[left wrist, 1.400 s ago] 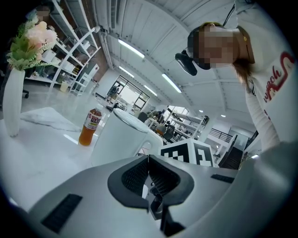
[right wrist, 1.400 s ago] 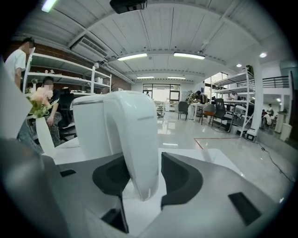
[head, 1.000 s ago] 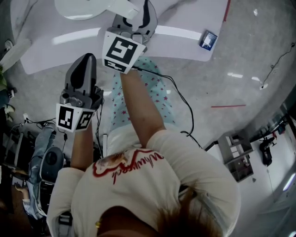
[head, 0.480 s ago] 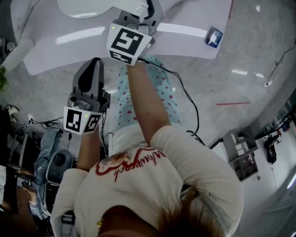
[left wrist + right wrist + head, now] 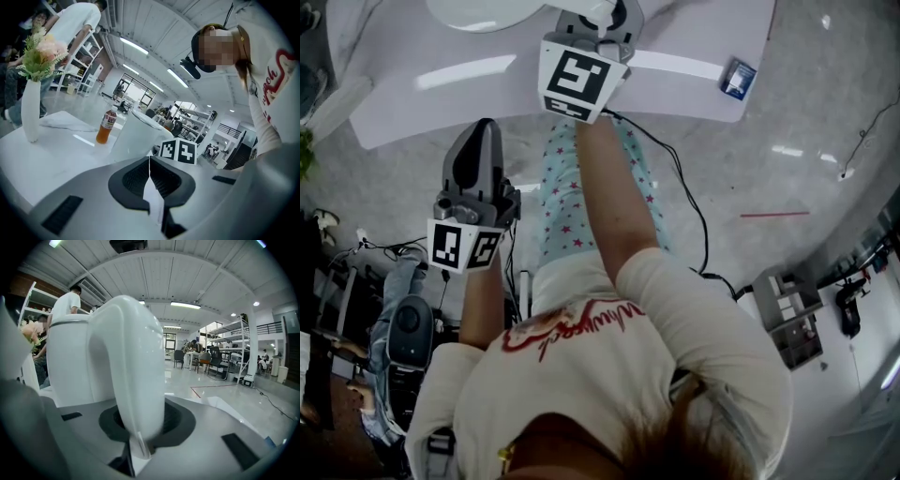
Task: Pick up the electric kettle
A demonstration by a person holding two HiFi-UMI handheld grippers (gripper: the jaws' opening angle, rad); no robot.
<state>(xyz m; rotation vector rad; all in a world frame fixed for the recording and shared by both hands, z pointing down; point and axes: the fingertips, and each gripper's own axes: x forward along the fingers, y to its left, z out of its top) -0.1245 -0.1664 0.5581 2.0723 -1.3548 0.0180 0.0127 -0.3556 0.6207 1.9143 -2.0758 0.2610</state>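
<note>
My right gripper (image 5: 140,422) has just been closing its jaws and now clamps the handle (image 5: 136,362) of the white kettle (image 5: 77,362). The kettle stands on the far table (image 5: 684,42), and I can't see what's inside it. Left gripper (image 5: 150,176) sits nearer and left, jaws pressed together on nothing, with a bottle (image 5: 106,126) of orange drink and a vase (image 5: 30,112) holding flowers (image 5: 42,54) beyond. Head view cuts the kettle off at the far edge.
</note>
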